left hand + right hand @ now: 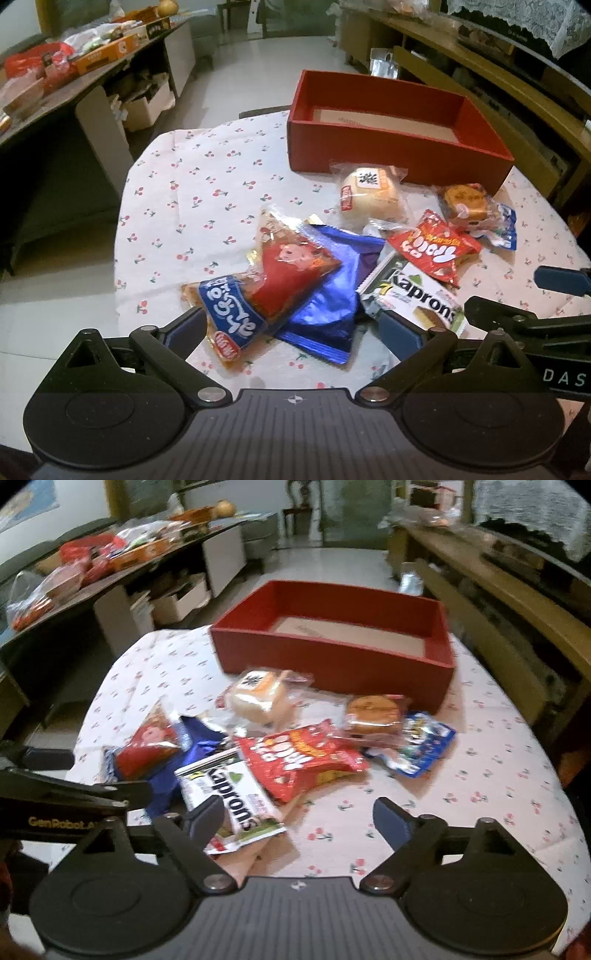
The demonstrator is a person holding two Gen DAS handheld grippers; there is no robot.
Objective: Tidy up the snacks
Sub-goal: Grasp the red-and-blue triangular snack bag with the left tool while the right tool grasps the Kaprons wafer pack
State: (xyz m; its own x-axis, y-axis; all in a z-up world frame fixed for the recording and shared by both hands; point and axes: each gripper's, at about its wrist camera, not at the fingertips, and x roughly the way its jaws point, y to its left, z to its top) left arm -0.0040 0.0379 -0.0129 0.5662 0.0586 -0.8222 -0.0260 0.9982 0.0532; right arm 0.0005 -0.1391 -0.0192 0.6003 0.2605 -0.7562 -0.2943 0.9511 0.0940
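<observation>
A pile of snacks lies on the cherry-print tablecloth [192, 192] in front of an empty red box [395, 151], also in the right wrist view [332, 664]. My left gripper [295, 325] is open over the near snacks: a red and blue sausage pack [266, 284], a blue foil bag [332, 295] and a Kaprons pack [417, 295]. Behind lie a wrapped bun [369, 192], a red bag [436, 247] and a brown pastry [465, 203]. My right gripper [299, 819] is open, its left finger over the Kaprons pack [232, 797], near the red bag [303, 760].
A side table [92, 85] loaded with packages stands at the left. Wooden shelving [498, 74] runs along the right. A blue and white pack [424, 746] lies right of the pile. My right gripper [532, 306] shows at the right edge of the left wrist view.
</observation>
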